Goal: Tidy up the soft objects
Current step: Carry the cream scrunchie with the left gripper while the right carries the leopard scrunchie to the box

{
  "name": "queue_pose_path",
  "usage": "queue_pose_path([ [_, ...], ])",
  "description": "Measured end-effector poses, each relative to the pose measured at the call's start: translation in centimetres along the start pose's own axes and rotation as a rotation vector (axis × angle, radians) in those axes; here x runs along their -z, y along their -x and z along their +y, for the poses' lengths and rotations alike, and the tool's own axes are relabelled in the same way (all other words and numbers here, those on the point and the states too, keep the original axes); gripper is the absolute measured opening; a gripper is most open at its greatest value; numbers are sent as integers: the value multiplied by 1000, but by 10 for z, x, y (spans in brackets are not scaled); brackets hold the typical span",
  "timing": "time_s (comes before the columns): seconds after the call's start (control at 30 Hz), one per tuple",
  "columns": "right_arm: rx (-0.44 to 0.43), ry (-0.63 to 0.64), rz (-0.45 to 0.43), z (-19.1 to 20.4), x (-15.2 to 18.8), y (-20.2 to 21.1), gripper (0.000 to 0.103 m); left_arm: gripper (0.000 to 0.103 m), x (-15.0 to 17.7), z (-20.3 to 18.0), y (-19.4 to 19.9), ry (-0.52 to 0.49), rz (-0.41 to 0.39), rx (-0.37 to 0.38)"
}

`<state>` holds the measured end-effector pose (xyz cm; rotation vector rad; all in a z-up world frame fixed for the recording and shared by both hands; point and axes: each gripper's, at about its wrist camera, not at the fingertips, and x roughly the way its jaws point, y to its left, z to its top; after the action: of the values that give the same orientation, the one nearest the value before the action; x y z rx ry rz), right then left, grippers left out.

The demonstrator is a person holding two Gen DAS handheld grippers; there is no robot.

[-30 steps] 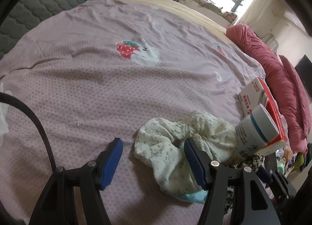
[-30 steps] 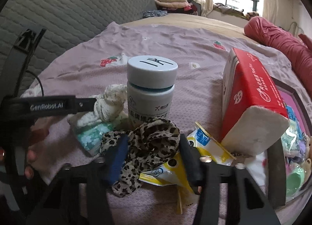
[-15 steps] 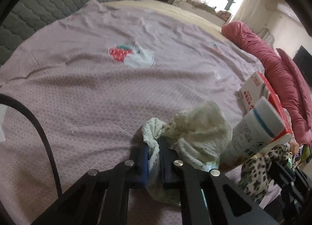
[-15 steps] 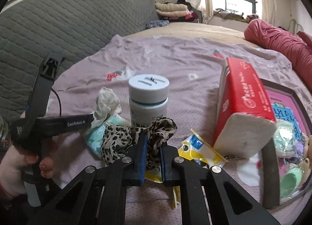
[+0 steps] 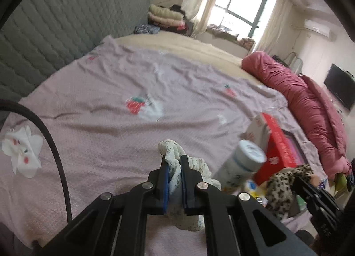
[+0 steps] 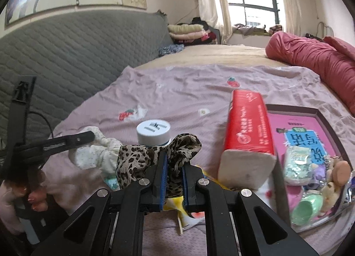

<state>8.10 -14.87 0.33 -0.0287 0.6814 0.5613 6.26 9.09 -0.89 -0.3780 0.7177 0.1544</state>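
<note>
My left gripper (image 5: pixel 174 160) is shut on a cream floral scrunchie (image 5: pixel 170 152) and holds it lifted above the mauve bedsheet (image 5: pixel 99 122). The same scrunchie (image 6: pixel 93 156) shows at the left of the right wrist view, held by the left gripper (image 6: pixel 89 136). My right gripper (image 6: pixel 174 160) is shut on a leopard-print scrunchie (image 6: pixel 137 156), lifted in front of the white bottle (image 6: pixel 153 131). The leopard scrunchie (image 5: pixel 286 180) also shows at the lower right of the left wrist view.
A white bottle (image 5: pixel 244 162) stands beside a red tissue pack (image 6: pixel 248 131). A pink-lined tray (image 6: pixel 295 120) holds small toys at the right. Yellow sachets (image 6: pixel 188 211) lie below my right gripper. A white tissue (image 5: pixel 22 149) lies at the left. A red duvet (image 5: pixel 310 109) borders the bed.
Both grippers closed from open onto their scrunchies, then lifted them off the bedsheet; both views have risen and tilted up toward the room.
</note>
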Motion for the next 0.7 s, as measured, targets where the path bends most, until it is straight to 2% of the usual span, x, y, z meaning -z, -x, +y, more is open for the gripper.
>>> queue_pose_path([
  [0.37, 75, -104, -100, -46, -5, 45, 11, 9, -5, -87, 44, -156, -59, 80],
  [0.7, 211, -265, -186, -117, -3, 84, 11, 9, 10, -179, 46, -299, -35, 147],
])
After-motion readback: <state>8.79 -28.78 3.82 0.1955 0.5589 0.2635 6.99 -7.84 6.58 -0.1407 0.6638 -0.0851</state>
